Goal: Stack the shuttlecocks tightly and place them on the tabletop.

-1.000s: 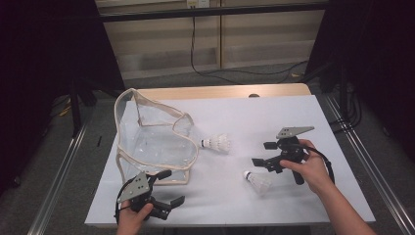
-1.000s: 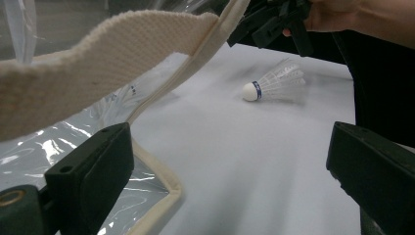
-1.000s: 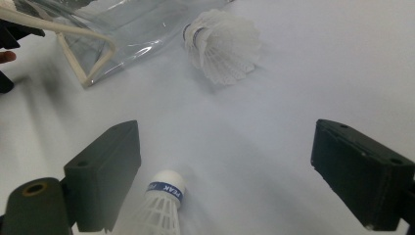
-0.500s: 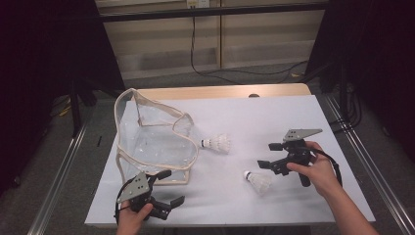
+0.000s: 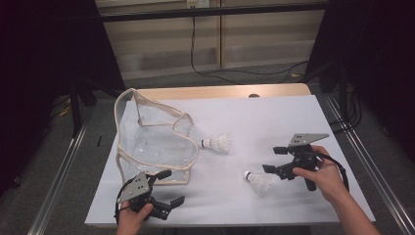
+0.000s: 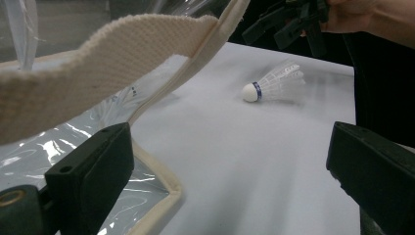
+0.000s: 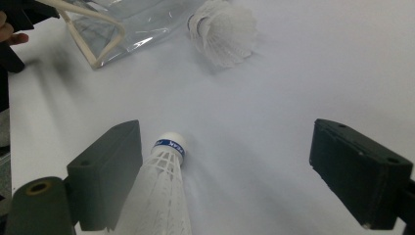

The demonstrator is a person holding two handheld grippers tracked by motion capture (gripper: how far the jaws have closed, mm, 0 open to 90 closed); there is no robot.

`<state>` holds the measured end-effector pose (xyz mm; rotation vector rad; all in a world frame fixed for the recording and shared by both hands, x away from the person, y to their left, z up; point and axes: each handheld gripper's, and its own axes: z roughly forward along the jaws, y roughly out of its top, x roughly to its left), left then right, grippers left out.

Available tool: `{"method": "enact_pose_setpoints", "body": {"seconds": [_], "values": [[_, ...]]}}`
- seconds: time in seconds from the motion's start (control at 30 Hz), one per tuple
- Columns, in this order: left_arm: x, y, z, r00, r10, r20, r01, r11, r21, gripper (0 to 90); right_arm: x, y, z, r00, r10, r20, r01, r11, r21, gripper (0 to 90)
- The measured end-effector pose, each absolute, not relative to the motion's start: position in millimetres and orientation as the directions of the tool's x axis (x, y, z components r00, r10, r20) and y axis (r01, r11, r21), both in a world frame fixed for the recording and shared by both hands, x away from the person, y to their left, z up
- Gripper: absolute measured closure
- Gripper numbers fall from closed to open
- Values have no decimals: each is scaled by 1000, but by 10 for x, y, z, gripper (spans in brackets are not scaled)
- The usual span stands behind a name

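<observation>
Shifted slightly rightward and back from the near shuttlecock [image 5: 259, 181] since a second ago: right tongs [image 5: 272, 169], jaws spread, nothing pinched. Shuttlecock lying between those jaws, hugging one, cork end pointing away, long axis along the tongs. Left tongs [image 5: 171, 200] spread too, beside the clear bag [image 5: 151, 142], well apart from that shuttlecock.

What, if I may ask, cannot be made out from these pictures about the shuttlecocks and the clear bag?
- Near shuttlecock: right gripper view, skirt cut off by the bottom edge; contact with the jaw beside it unclear.
- Far shuttlecock: right gripper view, blurred.
- Clear bag: left gripper view, its own strap hides the inside.
- Band lettering: too small.
</observation>
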<state>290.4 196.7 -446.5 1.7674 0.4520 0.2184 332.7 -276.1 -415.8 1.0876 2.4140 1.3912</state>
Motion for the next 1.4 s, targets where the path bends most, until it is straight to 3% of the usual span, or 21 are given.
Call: {"method": "enact_pose_setpoints", "body": {"seconds": [1.1, 1.4], "values": [[2903, 1968, -4464, 905, 416, -91, 184, -188, 965, 39, 3087, -2786, -4311, -766, 614, 193, 489, 361, 794, 127], [2904, 1959, -4469, 906, 413, -95, 187, -188, 964, 39, 3055, -2749, -4413, -772, 605, 195, 507, 402, 762, 270]]}}
